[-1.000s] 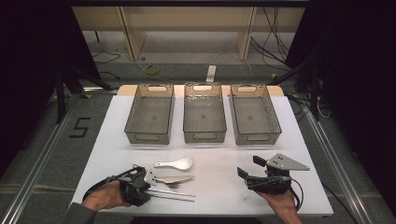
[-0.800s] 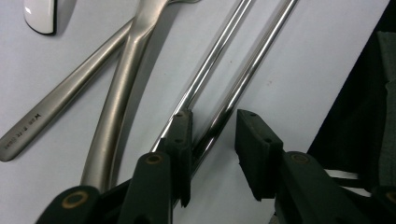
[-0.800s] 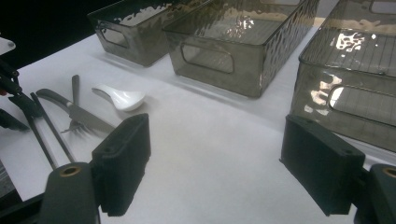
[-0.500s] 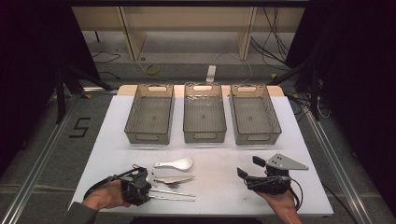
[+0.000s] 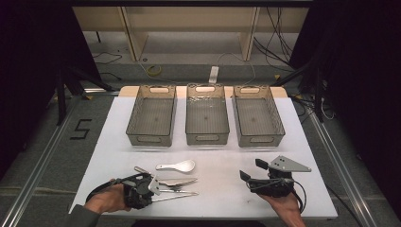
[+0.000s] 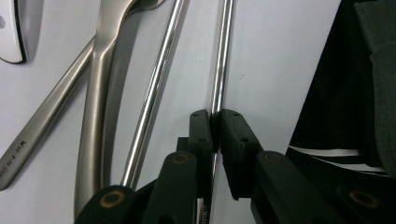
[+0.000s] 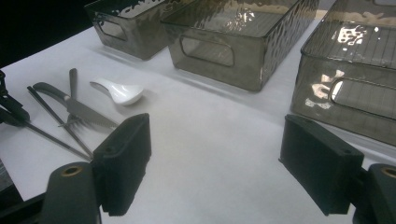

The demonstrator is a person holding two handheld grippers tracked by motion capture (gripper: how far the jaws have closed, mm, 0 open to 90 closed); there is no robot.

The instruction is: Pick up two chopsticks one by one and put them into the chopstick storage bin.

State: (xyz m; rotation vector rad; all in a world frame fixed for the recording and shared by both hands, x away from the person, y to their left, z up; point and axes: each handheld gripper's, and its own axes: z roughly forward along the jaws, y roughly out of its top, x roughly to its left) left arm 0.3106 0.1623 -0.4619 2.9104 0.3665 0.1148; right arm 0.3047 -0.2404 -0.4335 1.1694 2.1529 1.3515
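So my left gripper (image 6: 215,122) clamped on thin shiny steel chopstick (image 6: 222,56); right gripper (image 7: 212,161) gaping wide over white table (image 7: 210,135).

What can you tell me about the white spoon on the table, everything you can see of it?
The white spoon is a short, glossy soup spoon that looks ceramic, with a deep oval bowl and a stubby handle. It lies flat on the white table, bowl towards the person's right, in front of the three bins and just beyond the metal cutlery. In the high view nothing seems to touch it, and neither gripper is on it.
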